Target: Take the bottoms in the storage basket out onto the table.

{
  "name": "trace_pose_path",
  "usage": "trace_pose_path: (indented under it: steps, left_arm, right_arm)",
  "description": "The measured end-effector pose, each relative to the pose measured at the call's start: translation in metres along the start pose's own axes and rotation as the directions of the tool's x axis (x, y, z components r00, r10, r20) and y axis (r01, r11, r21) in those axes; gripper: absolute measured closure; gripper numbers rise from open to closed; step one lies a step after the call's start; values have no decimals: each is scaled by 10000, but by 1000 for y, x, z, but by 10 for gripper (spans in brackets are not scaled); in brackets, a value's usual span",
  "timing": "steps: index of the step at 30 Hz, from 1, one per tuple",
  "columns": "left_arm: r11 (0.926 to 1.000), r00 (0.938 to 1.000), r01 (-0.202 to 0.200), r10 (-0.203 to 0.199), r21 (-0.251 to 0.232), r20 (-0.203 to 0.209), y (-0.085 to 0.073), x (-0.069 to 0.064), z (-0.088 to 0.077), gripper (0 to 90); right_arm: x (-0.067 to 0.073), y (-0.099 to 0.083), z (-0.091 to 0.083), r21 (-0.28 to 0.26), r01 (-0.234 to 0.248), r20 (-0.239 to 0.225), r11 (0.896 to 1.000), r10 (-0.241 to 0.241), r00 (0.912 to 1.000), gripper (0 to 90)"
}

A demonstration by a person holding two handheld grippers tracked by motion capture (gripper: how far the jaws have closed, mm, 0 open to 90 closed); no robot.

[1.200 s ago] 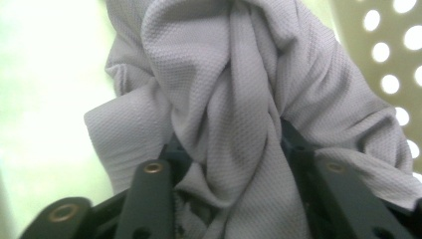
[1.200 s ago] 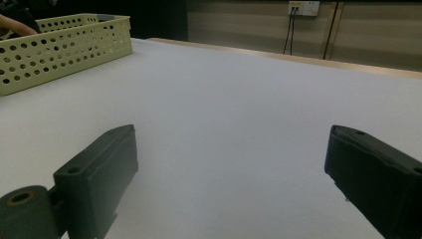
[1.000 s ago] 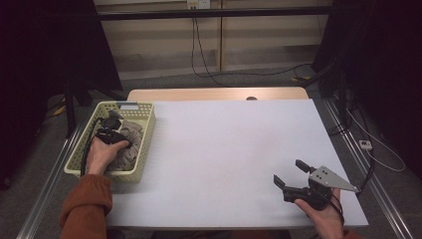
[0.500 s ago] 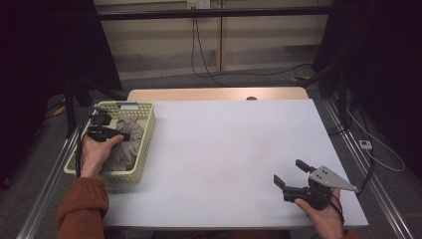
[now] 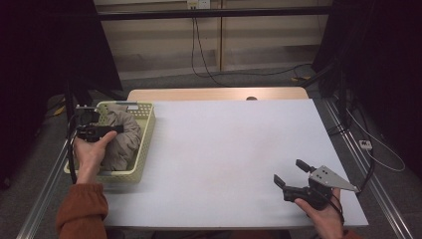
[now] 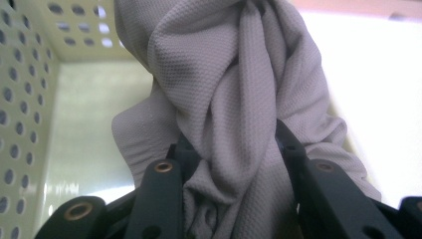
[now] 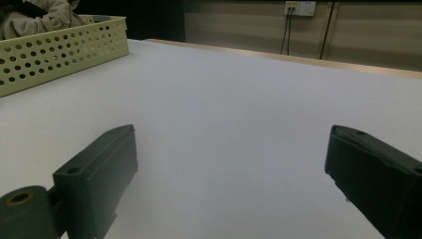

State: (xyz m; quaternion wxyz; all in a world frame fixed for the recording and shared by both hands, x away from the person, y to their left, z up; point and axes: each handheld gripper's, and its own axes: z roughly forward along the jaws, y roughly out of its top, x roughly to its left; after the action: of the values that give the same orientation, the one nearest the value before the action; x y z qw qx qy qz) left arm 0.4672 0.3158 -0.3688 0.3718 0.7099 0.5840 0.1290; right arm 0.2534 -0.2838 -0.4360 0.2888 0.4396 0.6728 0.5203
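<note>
Grey knit cloth (image 6: 234, 99) clamped in left claw (image 6: 231, 164), partly out of perforated pale-yellow plastic basket (image 5: 144, 144) at frame left; right claw (image 5: 288, 174) spread, idle; laying on worktop (image 5: 229, 149) pending.

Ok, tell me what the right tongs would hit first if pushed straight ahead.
Probably nothing nearby: the right tongs stand open over bare white table, with the yellow basket off to one side. Depth beyond is unclear.

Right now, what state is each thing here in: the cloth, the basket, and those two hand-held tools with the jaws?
Grey cloth: bunched and twisted, pinched between the left jaws, partly raised out of the basket.
Yellow basket: upright at the table's left edge, with the cloth hanging into it.
Left gripper: jaws shut on the cloth.
Right gripper: jaws open, nothing between them, low over the table's near right corner.
White table: bare across its middle.
</note>
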Motion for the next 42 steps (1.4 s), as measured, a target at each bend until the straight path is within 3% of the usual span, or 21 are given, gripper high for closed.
trace_pose_path:
  steps: [4,8,10,16,19,20,22,23,27,29,30,33,35,36,42]
  left_arm:
    - [9984,9997,-204,196,-521,-168,-2,-3,-7,654]
    - [9939,9999,-68,77,-1100,77,-8,-1,-10,653]
    - [9942,9999,-68,81,-1069,121,-9,0,-11,653]
    - [9813,10000,-33,24,-1922,-49,-9,2,-23,653]
    - [9660,9999,-96,102,-2584,10,-8,1,-32,653]
    - [9660,9999,-96,102,-2584,10,-8,1,-32,652]
    - [9570,9998,-174,143,-2895,-129,-8,1,-35,653]
    - [9570,9998,-174,143,-2895,-129,-8,1,-35,652]
    - [9394,9995,-279,222,-3416,-204,-8,-1,-41,652]
    - [9322,9993,-339,254,-3603,-282,-8,-1,-43,652]
    - [9322,9993,-339,254,-3603,-282,-8,-1,-43,653]
    - [9162,9982,-550,402,-3968,-454,-9,-2,-48,652]
    - [9155,9980,-577,424,-3981,-470,-9,-3,-50,652]
    - [9073,9972,-694,512,-4147,-547,-9,-4,-51,652]
    - [8835,9938,-1073,826,-4559,-738,-9,-10,-59,652]
  right_arm:
    - [0,0,0,12,12,9,10000,-12,10000,64]
    - [0,0,0,7,-3,22,10000,3,10000,63]
    - [0,0,0,4,-30,28,10000,30,10000,64]
    - [0,0,-1,0,-22,30,10000,22,10000,63]
    - [0,0,-1,-26,-8,37,10000,8,10000,63]
    - [0,0,-1,-42,-17,34,10000,17,10000,63]
    - [0,0,-1,-37,-17,44,10000,18,10000,63]
    - [0,0,-1,-45,-22,50,10000,22,10000,63]
    - [0,0,-1,-54,-27,58,10000,27,10000,64]
    - [0,0,-1,-56,-24,68,10000,24,10000,63]
    - [0,0,-1,-60,-22,69,10000,23,10000,63]
    - [0,0,-2,-63,-18,65,10000,18,10000,64]
    - [0,0,-2,-63,-26,73,10000,26,10000,64]
    - [0,0,-1,-60,-21,71,10000,22,10000,64]
    - [0,0,-2,-58,3,70,10000,-2,10000,64]
